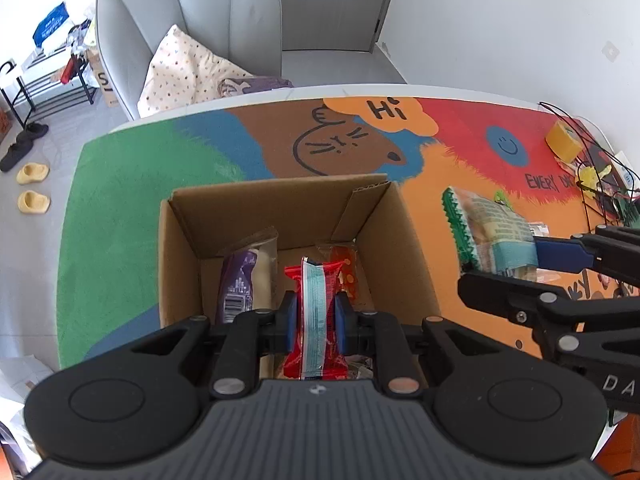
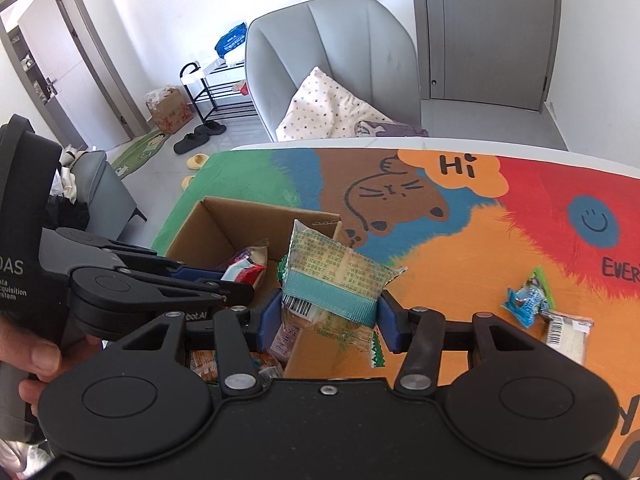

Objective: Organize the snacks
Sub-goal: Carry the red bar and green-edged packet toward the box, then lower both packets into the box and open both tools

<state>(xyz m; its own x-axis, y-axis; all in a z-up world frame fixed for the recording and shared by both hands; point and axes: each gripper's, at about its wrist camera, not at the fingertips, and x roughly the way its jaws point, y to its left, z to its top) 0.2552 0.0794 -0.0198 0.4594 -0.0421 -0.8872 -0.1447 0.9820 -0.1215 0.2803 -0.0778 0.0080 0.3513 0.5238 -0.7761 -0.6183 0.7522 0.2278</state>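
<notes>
An open cardboard box (image 1: 404, 248) stands on the colourful mat; it also shows in the right wrist view (image 2: 224, 220). My left gripper (image 1: 314, 318) is shut on a red and pale-blue snack packet (image 1: 316, 312), held over the box's inside. A purple packet (image 1: 240, 280) and an orange packet (image 1: 346, 268) lie in the box. My right gripper (image 2: 326, 316) is shut on a clear green-edged pastry packet (image 2: 336, 276), held above the box's right wall. The right gripper also shows in the left wrist view (image 1: 560, 258) with that packet (image 1: 488, 232).
A blue candy packet (image 2: 526, 302) and a white packet (image 2: 568, 334) lie on the mat to the right. A yellow box (image 1: 564, 140) and cables (image 1: 600, 184) sit at the table's far right. A grey armchair (image 1: 192, 28) with a cushion stands behind the table.
</notes>
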